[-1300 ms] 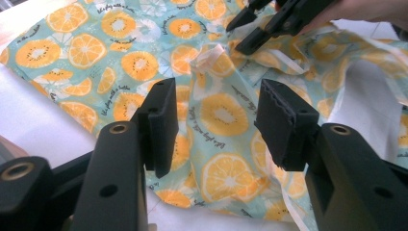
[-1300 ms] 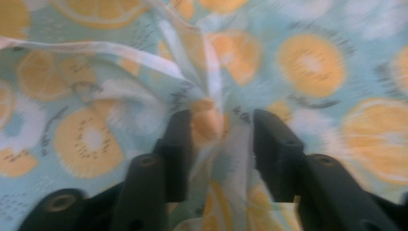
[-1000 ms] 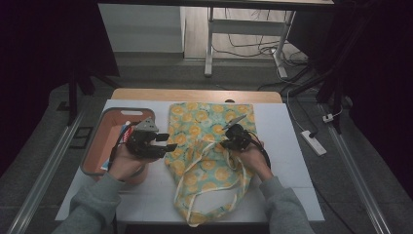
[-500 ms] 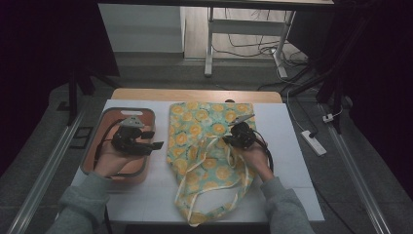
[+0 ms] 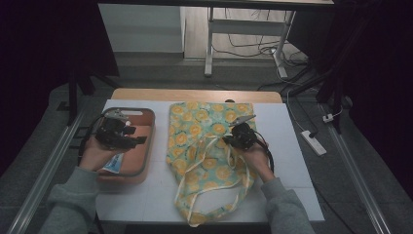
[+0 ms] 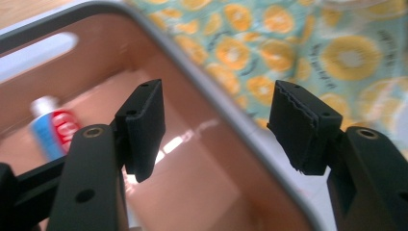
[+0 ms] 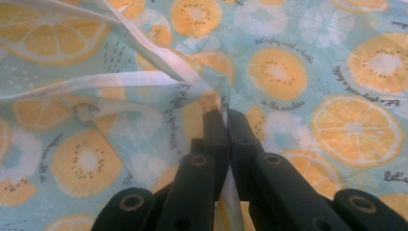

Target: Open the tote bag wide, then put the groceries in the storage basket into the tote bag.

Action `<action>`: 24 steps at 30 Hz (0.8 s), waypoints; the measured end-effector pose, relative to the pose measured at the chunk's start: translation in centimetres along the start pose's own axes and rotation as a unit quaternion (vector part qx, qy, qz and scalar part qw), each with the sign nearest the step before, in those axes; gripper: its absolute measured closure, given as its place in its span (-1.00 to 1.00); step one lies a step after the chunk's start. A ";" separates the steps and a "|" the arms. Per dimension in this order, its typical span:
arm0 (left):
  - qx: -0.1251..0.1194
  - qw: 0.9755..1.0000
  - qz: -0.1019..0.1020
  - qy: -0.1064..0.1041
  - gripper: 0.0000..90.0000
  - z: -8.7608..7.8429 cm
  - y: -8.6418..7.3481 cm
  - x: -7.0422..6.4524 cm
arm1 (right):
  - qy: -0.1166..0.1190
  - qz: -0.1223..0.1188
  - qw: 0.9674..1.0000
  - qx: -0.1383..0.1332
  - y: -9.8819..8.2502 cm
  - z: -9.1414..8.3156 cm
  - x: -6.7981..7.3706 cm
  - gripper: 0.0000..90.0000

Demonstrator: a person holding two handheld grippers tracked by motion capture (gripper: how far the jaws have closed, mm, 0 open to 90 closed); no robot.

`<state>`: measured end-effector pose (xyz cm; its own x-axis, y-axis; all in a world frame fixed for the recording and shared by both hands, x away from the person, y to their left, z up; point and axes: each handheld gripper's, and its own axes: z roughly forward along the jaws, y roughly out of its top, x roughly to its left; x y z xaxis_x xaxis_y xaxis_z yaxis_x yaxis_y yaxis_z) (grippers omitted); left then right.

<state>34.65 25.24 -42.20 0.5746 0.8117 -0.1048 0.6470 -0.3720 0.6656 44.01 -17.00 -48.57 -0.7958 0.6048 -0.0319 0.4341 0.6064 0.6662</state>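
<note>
On white table [image 5: 160, 190], right claw [image 7: 225, 114] pinches the lemon-print bag [image 5: 209, 146]; left claw [image 6: 216, 125], just opening, hangs empty over the tray [image 5: 146, 146].

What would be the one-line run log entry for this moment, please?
left gripper: jaws just opening, empty, over tray | right gripper: shut on bag edge | toothpaste tube: in tray

– what colours does the soft cloth tote bag [image 5: 209, 146] carry?
– pale teal, printed with orange and yellow citrus slices, white blossoms and small dark script; its fabric straps [image 5: 214, 204] are cream.
– and the rounded plastic tray [image 5: 146, 127]?
– salmon inside, grey at the rim. the small tube [image 6: 50, 125] in it is blue, red and white.
– the tabletop [image 5: 292, 165]?
– white.
</note>
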 end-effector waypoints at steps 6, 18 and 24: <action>0.009 1.000 -0.024 0.011 -0.25 -0.1 -0.5 1.4 | 0.002 -0.003 1.000 -0.001 0.1 -0.1 0.2 0.97; 0.053 0.997 -0.046 0.031 -0.34 1.5 -0.5 2.9 | 0.001 -0.005 1.000 -0.003 0.1 -0.3 0.3 0.97; 0.079 0.994 -0.056 0.054 -0.34 2.9 -0.2 3.8 | 0.001 -0.005 1.000 0.002 0.0 -0.2 0.4 0.97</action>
<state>38.14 27.05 -44.86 0.4438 0.8919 -0.0865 0.7788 -0.3362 0.5295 43.58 -16.82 -48.43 -0.8013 0.5971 -0.0365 0.4274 0.6141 0.6635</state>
